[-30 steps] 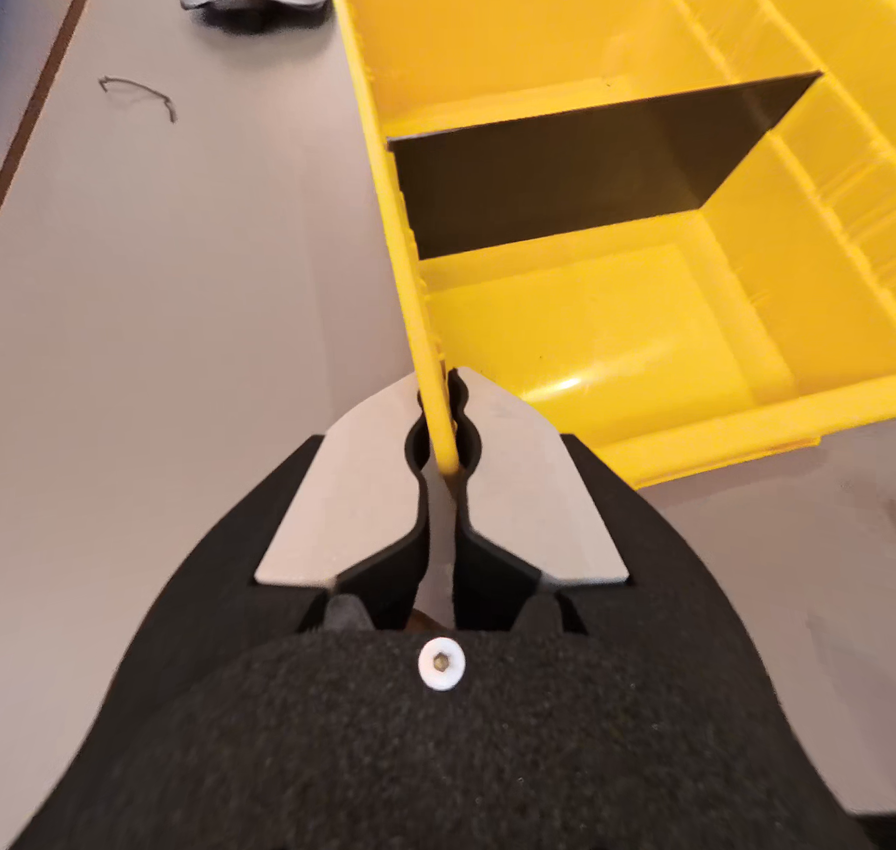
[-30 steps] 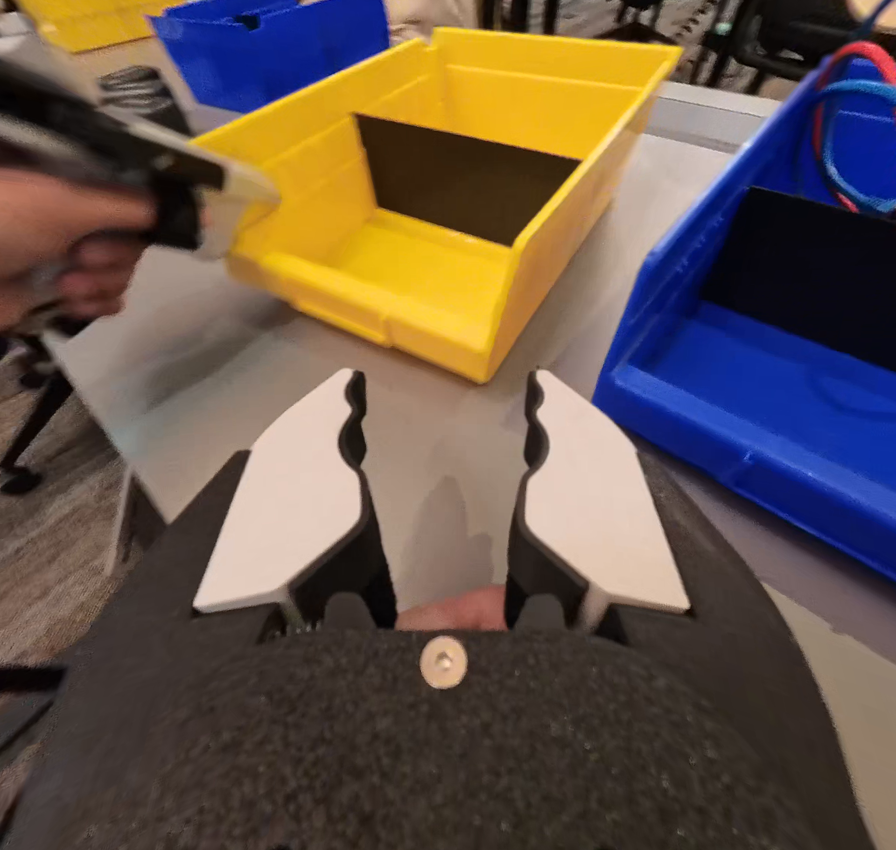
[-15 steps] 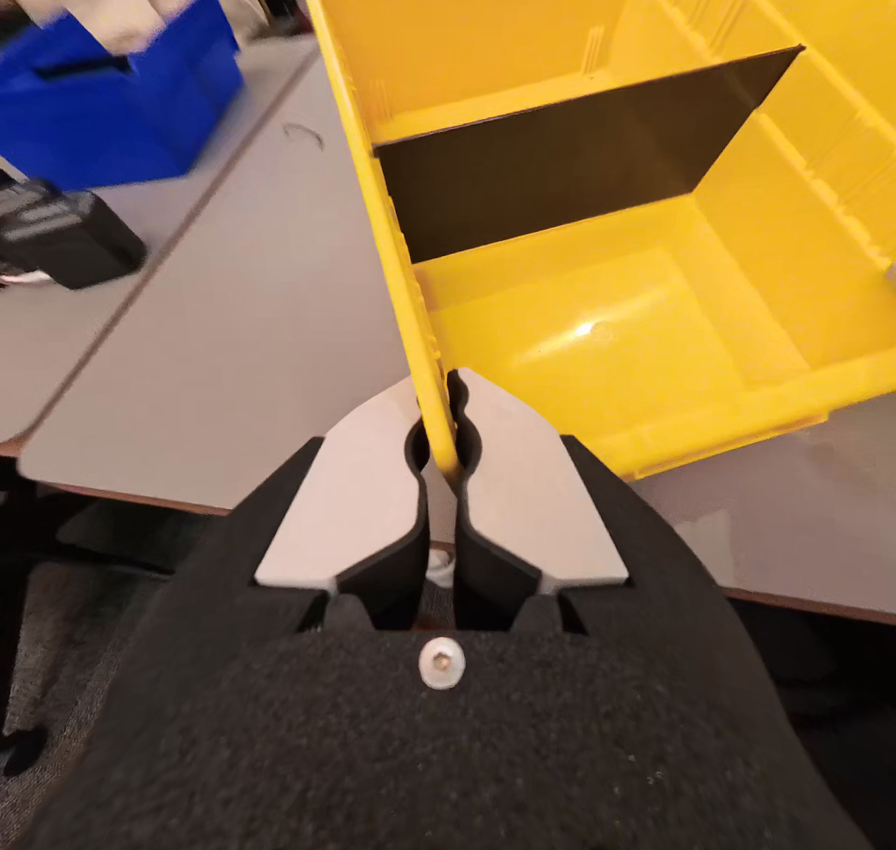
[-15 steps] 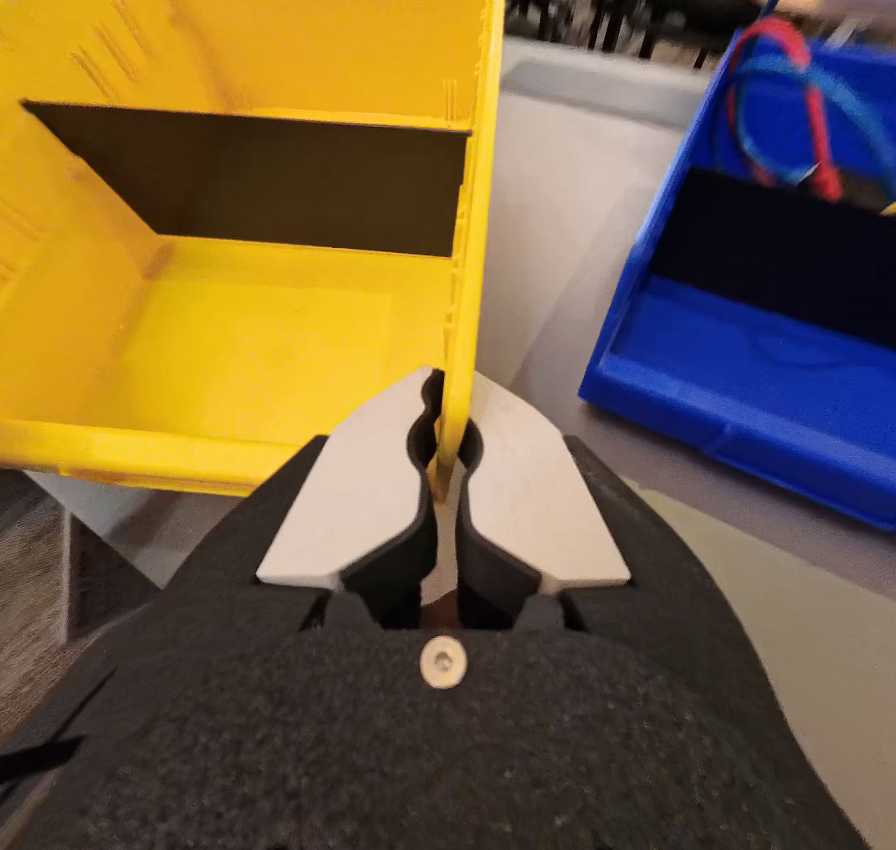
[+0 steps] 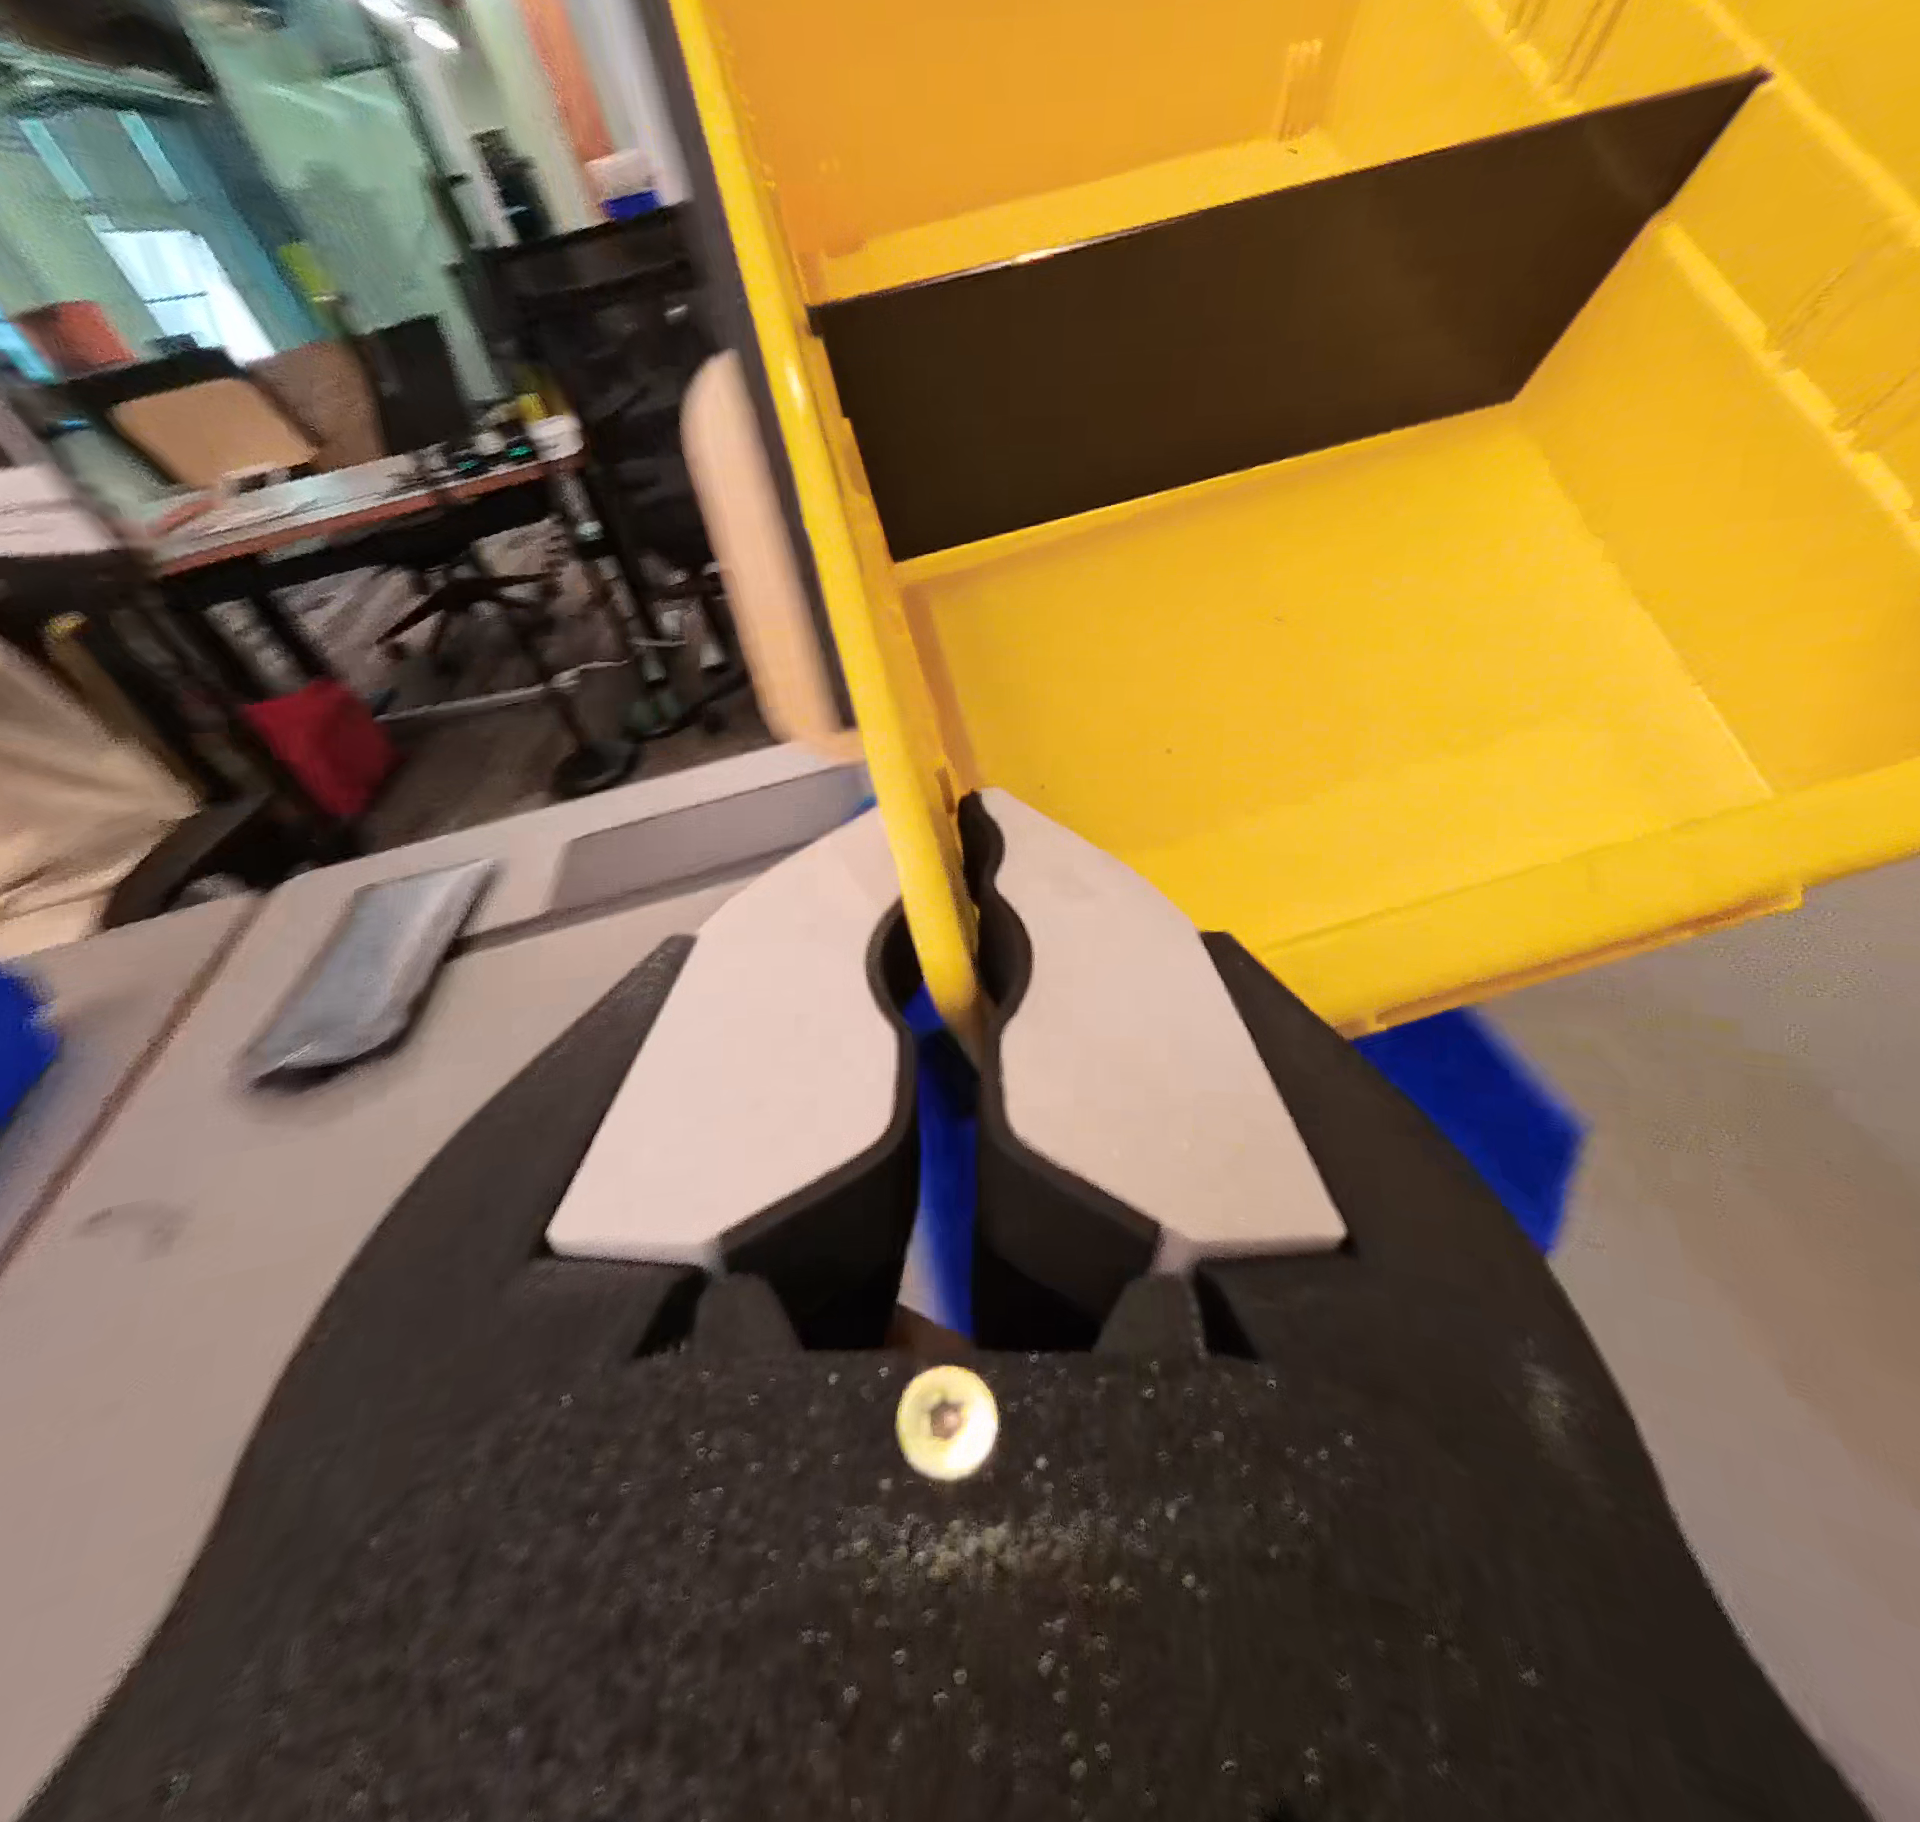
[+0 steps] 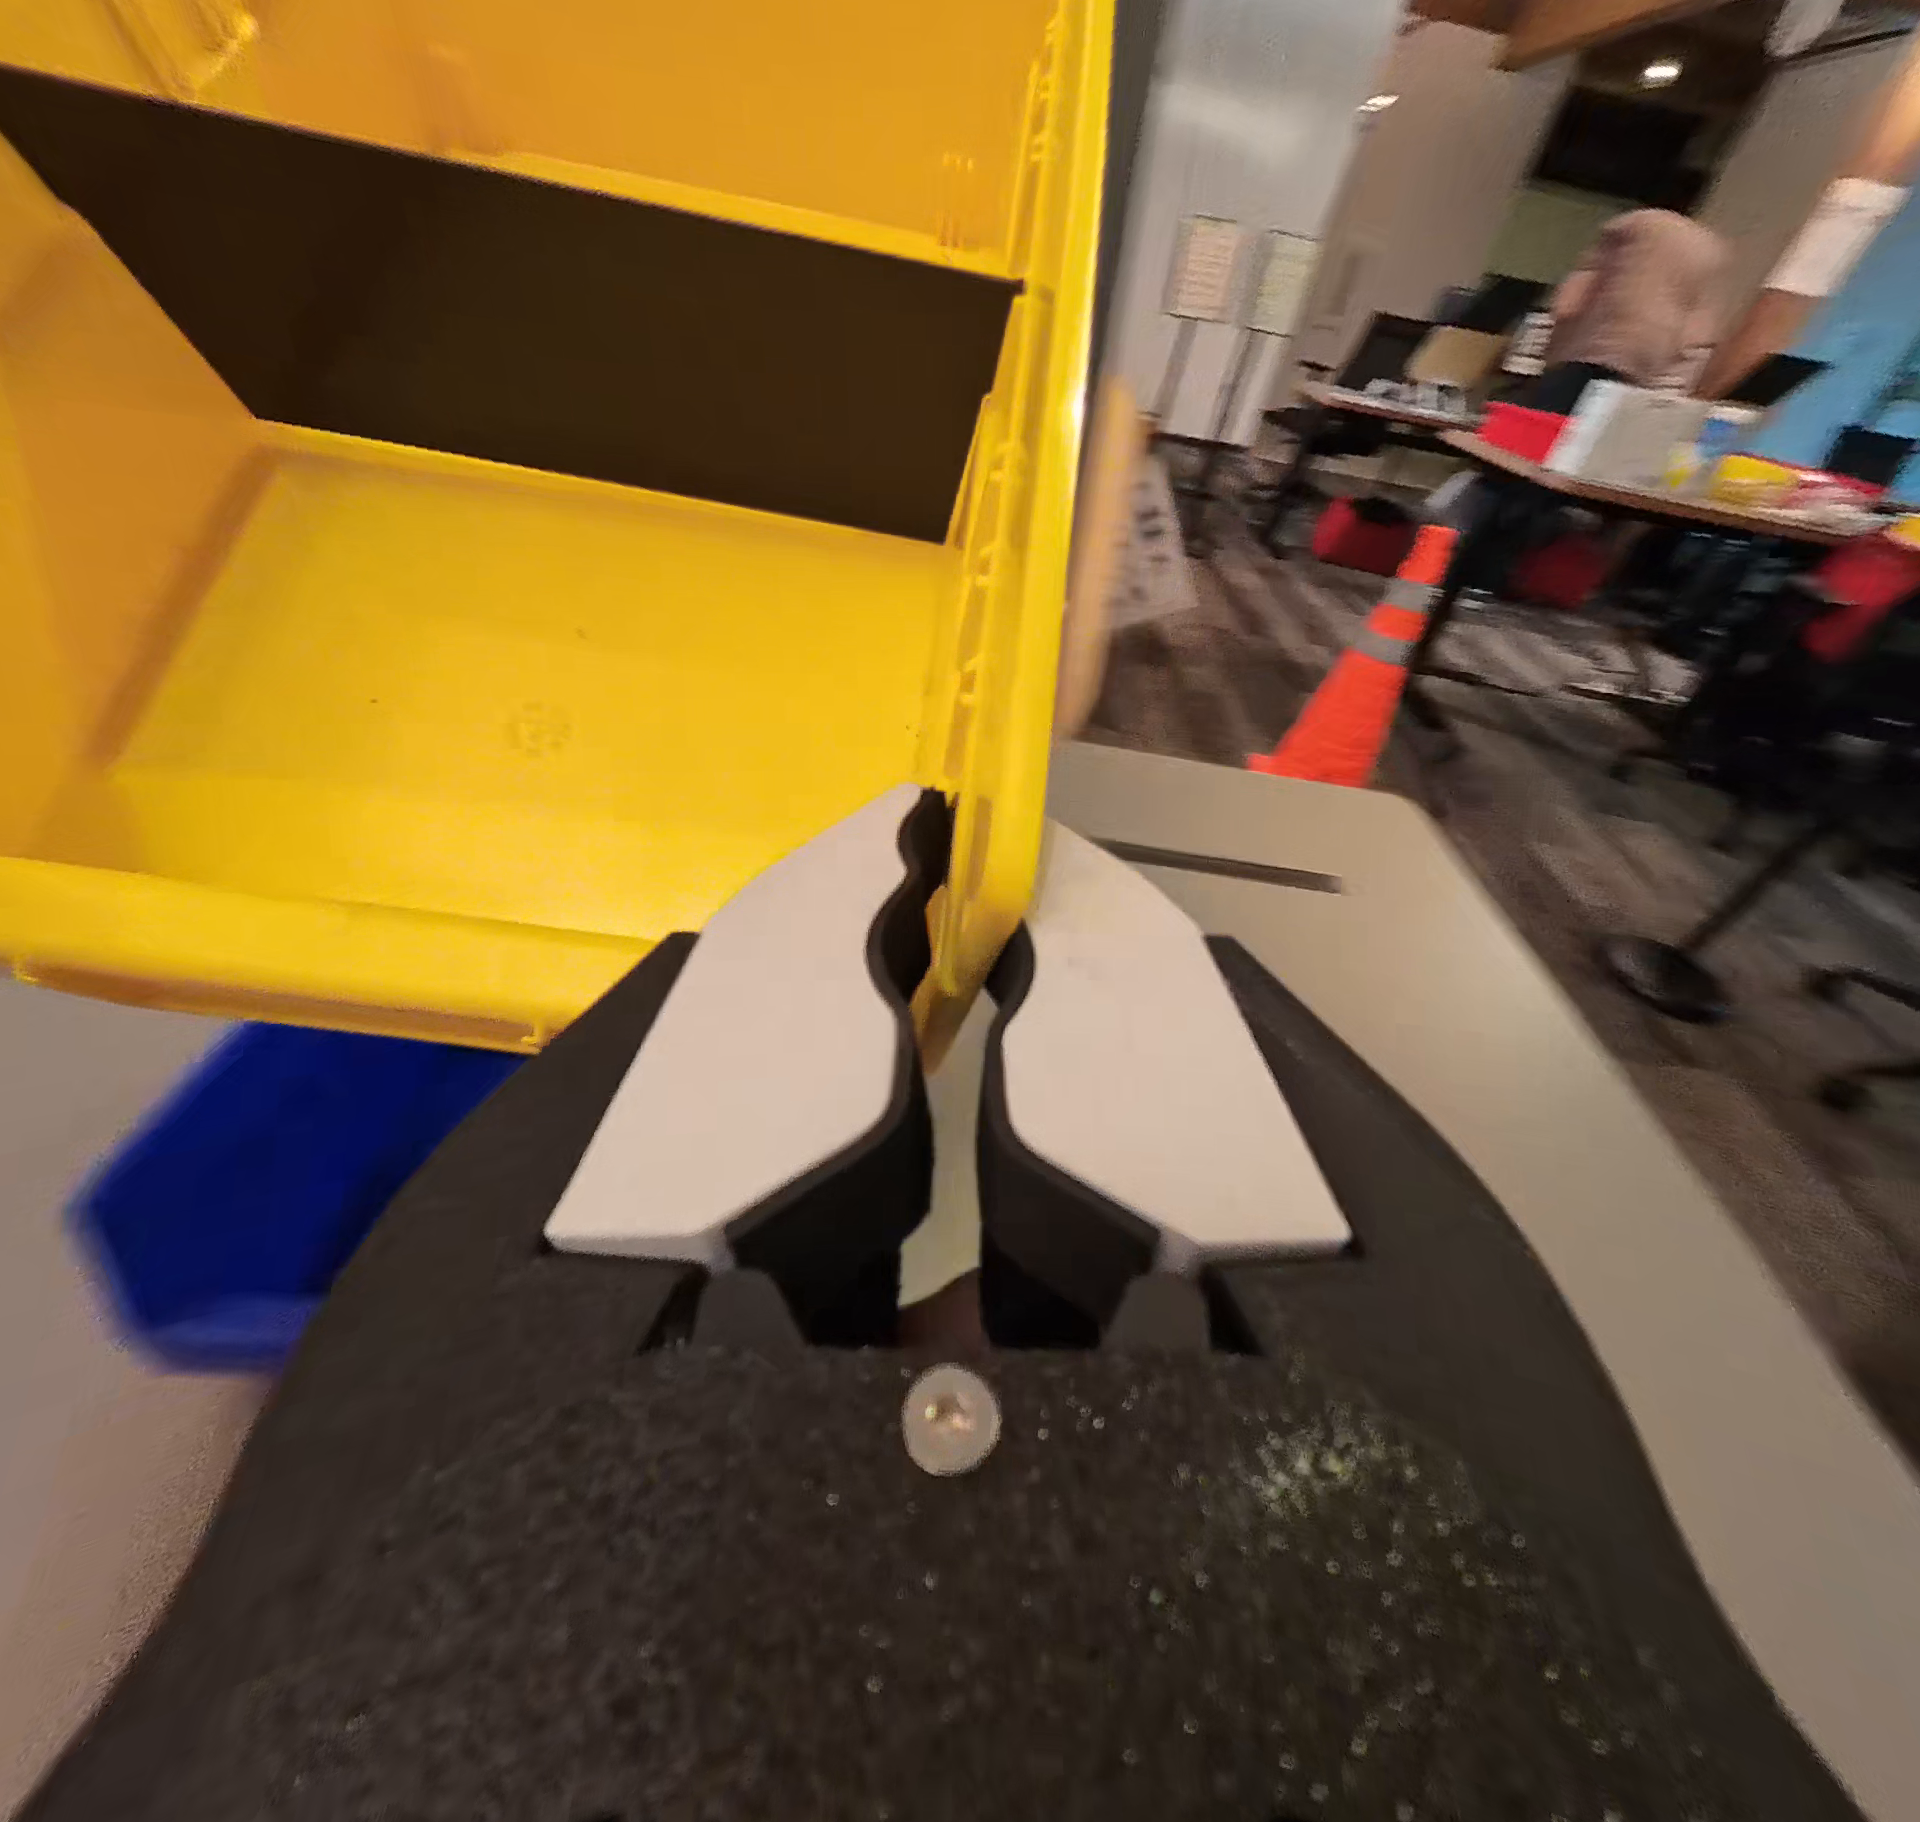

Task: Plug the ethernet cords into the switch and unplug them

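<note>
A yellow bin point(image 5: 1351, 692) with a black divider point(image 5: 1247, 338) is lifted off the grey table and tilted. Both of its compartments look empty. My left gripper point(image 5: 951, 899) is shut on the bin's left side wall near the front corner. My right gripper point(image 6: 966, 889) is shut on the bin's point(image 6: 520, 629) right side wall near its front corner. No ethernet cord or switch shows in either view.
A blue bin point(image 5: 1455, 1118) sits on the grey table point(image 5: 208, 1253) under the yellow bin; it also shows in the right wrist view point(image 6: 249, 1180). A flat grey pouch point(image 5: 364, 972) lies at the left. Beyond the table edge are an orange cone point(image 6: 1361, 671), tables, chairs and a person point(image 6: 1631, 297). The tips of one gripper are about 20 centimeters away from the tips of the other.
My right gripper has closed on the yellow bin's right wall. Both grippers have raised the bin off the table and tipped it, and the views now look across the room.
</note>
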Demonstrator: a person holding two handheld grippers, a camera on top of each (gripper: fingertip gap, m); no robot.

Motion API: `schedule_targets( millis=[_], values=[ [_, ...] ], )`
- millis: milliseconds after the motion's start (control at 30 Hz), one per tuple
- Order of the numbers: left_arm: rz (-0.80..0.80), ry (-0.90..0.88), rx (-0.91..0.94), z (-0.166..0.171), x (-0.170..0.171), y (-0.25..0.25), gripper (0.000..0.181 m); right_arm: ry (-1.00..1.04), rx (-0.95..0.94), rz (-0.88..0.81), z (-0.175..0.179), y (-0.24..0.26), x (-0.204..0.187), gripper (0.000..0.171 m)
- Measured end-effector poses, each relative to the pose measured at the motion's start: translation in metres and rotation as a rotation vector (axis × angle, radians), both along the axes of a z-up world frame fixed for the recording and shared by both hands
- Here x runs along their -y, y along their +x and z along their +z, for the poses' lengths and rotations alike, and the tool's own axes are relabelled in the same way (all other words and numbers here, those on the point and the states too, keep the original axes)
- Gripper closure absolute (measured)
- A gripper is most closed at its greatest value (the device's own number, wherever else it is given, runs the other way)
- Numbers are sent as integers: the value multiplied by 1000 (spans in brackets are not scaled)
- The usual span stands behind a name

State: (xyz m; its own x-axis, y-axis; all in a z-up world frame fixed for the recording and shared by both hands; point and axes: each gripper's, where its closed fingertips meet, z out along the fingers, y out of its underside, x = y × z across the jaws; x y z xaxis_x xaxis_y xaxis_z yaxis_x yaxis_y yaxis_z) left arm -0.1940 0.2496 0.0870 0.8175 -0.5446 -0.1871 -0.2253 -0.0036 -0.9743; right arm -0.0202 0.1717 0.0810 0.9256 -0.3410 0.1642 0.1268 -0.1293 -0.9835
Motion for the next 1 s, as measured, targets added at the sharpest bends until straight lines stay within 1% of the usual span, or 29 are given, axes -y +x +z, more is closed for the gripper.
schedule_targets(
  millis=[33,100,200,267,367,500,567,633,700,867,1000],
  values=[
    [-40,-9,18,3,2,34,177,-13,7,-47,5,32,7,167],
    [-96,-33,31,-1,7,100,177,-34,-47,-114,5,93,23,168],
    [-165,-119,37,-30,25,189,177,-86,-95,-200,-14,174,53,168],
    [-196,-177,17,-61,40,235,177,-139,-105,-233,-41,220,71,168],
    [-205,-241,-83,-116,54,279,176,-239,-165,-217,-99,267,83,168],
    [-207,-345,-173,-176,58,296,176,-342,-263,-154,-173,285,85,168],
    [-200,-380,-198,-196,56,297,176,-398,-301,-122,-200,285,84,168],
    [-207,-415,-218,-211,58,299,175,-457,-327,-125,-218,287,85,168],
    [-221,-448,-210,-221,65,302,173,-463,-325,-137,-224,292,86,168],
    [-242,-414,-174,-222,78,304,166,-417,-403,-112,-224,300,85,168],
    [-338,-471,-114,-217,88,303,160,-386,-442,-99,-223,300,84,168]
  ],
)
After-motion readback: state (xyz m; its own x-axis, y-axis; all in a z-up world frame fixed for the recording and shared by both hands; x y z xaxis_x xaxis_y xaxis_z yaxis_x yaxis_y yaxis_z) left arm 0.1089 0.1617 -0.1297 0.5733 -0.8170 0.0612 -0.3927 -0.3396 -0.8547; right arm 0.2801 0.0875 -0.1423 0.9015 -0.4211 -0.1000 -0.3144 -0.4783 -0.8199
